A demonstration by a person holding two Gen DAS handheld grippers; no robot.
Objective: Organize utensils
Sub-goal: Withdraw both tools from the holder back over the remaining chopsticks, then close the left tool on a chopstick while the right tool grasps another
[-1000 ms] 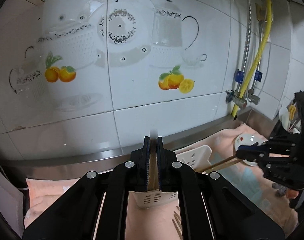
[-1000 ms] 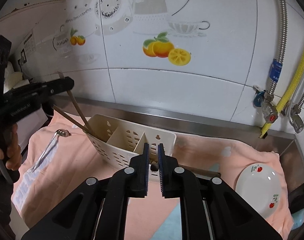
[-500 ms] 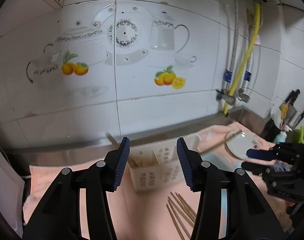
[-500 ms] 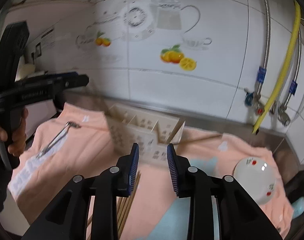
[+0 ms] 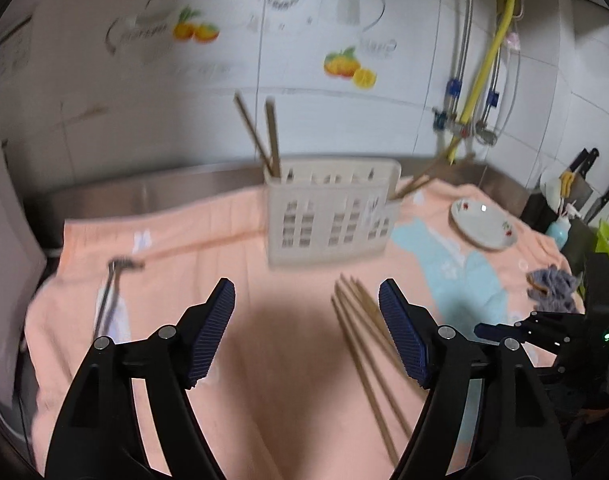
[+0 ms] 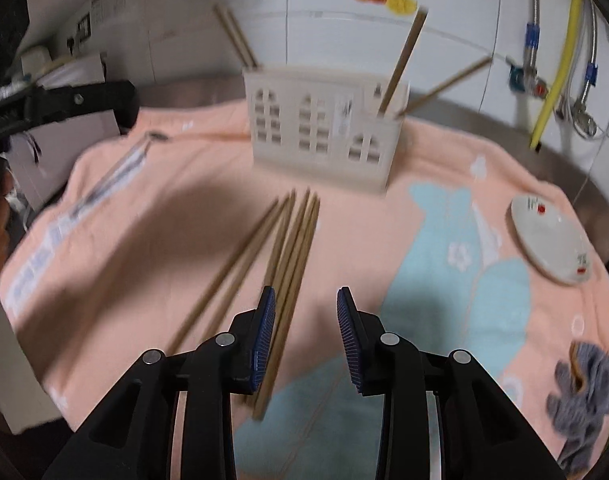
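A white slotted utensil holder [image 5: 328, 216] stands on the pink towel [image 5: 240, 360] by the wall, also in the right wrist view [image 6: 324, 136]. Two chopsticks [image 5: 264, 136] stand in its left end and two [image 6: 404, 60] lean out of its right end. Several loose chopsticks [image 5: 364, 340] lie on the towel in front of it, just under my right gripper's left finger [image 6: 264, 332]. My left gripper [image 5: 306, 332] is wide open and empty above the towel. My right gripper [image 6: 304, 336] is open and empty.
A metal spoon [image 5: 108, 300] lies on the towel at the left. A small white plate [image 5: 482, 226] sits at the right, a grey cloth [image 6: 584, 392] near the right edge. Pipes [image 5: 468, 92] run down the tiled wall. Knives [image 5: 584, 184] stand far right.
Both grippers let go of chopsticks into the holder, opened, and pulled back and down toward the loose chopsticks on the towel.
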